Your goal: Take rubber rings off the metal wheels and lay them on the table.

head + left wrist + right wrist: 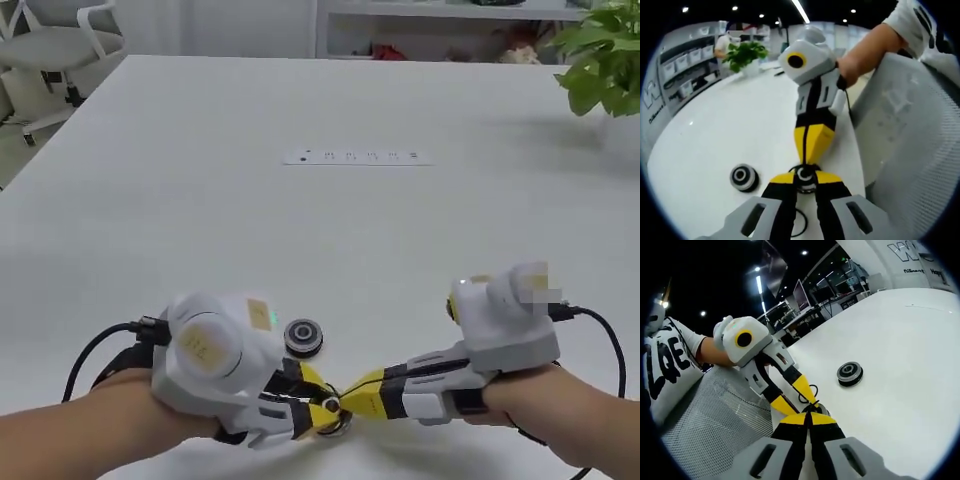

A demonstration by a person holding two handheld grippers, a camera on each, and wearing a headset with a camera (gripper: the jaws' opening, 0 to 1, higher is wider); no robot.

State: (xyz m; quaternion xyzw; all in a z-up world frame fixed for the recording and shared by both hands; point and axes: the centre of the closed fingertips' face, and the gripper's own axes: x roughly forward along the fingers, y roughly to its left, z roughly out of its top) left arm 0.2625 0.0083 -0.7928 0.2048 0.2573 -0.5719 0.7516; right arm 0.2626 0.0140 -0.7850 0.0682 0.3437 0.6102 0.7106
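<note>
Two wheels are sitting on the near counter (300, 220). My left gripper (805, 178) fingers are clenching one wheel (334, 420); my right gripper (808, 418) fingers are pressing shut against its right rim, ring caught or not I cannot tell. The other wheel (303, 337) is waiting just beyond, nearer my left.

Our two tools, the left gripper (320, 398) and the right gripper (352, 399), share pale grey housings (215, 350) behind black fingers (777, 194) tipped yellow. Black cables (92, 352) trail rearward of the fingers — our white shirt (667, 365) bears black lettering.
</note>
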